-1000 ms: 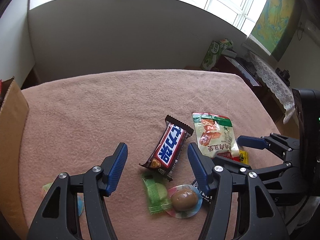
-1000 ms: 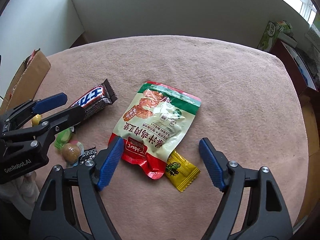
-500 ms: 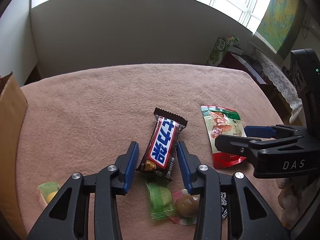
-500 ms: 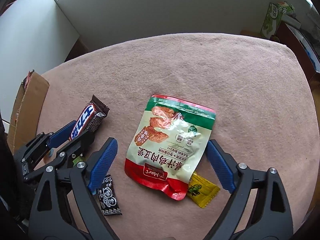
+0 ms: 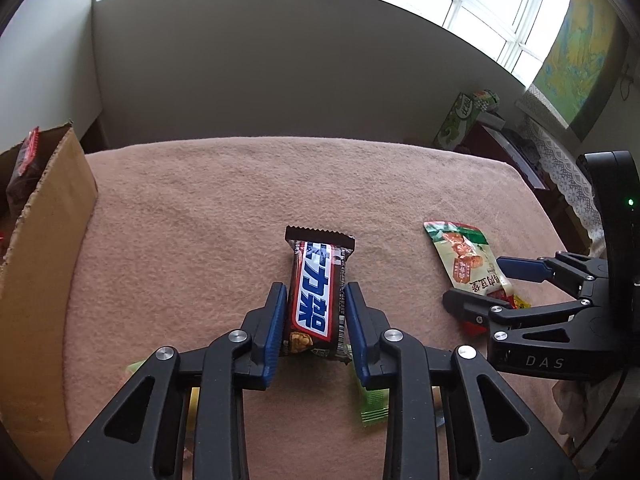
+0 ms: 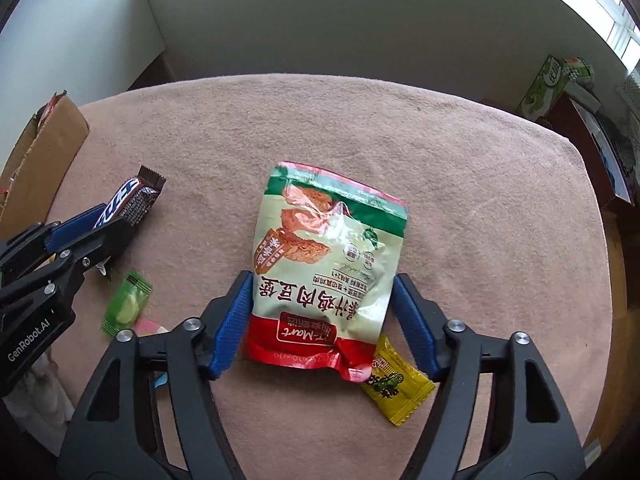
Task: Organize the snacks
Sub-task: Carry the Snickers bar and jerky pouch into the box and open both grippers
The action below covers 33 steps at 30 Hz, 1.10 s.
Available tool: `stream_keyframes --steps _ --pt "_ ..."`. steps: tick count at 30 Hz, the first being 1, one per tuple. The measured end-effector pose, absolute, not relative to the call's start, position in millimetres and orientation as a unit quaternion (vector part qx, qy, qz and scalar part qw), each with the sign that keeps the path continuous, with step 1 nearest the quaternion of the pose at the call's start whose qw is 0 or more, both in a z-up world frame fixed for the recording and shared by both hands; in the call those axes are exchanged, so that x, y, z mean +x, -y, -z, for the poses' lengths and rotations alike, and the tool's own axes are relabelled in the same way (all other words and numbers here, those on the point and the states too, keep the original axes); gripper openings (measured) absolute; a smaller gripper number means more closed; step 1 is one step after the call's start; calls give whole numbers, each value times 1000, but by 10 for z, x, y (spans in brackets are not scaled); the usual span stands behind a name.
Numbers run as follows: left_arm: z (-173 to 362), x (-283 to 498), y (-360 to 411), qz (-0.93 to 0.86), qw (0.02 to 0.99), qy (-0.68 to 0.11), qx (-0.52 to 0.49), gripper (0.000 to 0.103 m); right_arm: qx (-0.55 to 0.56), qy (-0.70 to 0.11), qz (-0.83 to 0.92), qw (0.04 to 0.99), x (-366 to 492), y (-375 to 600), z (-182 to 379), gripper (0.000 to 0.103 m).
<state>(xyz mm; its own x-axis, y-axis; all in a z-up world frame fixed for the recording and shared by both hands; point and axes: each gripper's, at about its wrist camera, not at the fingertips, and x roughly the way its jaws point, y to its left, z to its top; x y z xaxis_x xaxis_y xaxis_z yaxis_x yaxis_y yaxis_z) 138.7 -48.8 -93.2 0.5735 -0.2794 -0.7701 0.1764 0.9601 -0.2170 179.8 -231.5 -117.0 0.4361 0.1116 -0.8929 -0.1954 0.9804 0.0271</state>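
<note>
Two sets of tongs work over a tabletop (image 6: 460,184) covered in a pink, napped, fleece-like cloth. The left tongs (image 5: 316,320) carry blue pads on black angular arms; their jaws are closing, and the pads stand against both long sides of a chocolate bar (image 5: 318,292). The bar is a slim rectangular pack in glossy brown film with crimped, saw-toothed end seals and a blue-on-white logo panel edged in red. It lies flat on the cloth near the middle of the tabletop.

The right tongs (image 6: 324,320) have the same blue pads. Their jaws are closing around the lower half of a snack pouch (image 6: 324,248), with the left pad at the pouch edge and the right pad just beside the other edge. The pouch is flat, crinkled, shiny plastic film, cream in the centre with a green top band and a red bottom band.

A small yellow sachet (image 6: 396,388) with serrated ends lies partly under the pouch corner. A green translucent candy wrapper (image 6: 126,304) lies between the two tongs.

A corrugated cardboard box (image 5: 44,248) stands open at the left tabletop edge, with a red-and-dark snack packet (image 5: 24,164) upright inside it.
</note>
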Motion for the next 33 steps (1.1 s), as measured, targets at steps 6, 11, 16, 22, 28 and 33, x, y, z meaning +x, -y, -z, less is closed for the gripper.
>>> stream_keyframes --steps 6,11,16,22,28,33 --pt "902 1327 506 135 887 -438 -61 27 29 -505 -110 855 1687 2461 1126 60" --pt "798 1274 424 139 891 -425 -76 27 52 -483 -117 866 1582 2506 1003 60" --pt "667 1198 311 141 899 -406 -87 27 48 -461 -128 877 1509 2403 895 60" --pt "508 1083 164 137 908 -383 -103 27 61 -428 -165 886 1492 2147 697 60" --pt "291 854 -57 124 924 -342 -117 27 76 -398 -204 891 1503 1783 577 60" --pt "223 746 -341 98 933 -323 -128 27 64 -400 -231 885 1527 1411 553 60"
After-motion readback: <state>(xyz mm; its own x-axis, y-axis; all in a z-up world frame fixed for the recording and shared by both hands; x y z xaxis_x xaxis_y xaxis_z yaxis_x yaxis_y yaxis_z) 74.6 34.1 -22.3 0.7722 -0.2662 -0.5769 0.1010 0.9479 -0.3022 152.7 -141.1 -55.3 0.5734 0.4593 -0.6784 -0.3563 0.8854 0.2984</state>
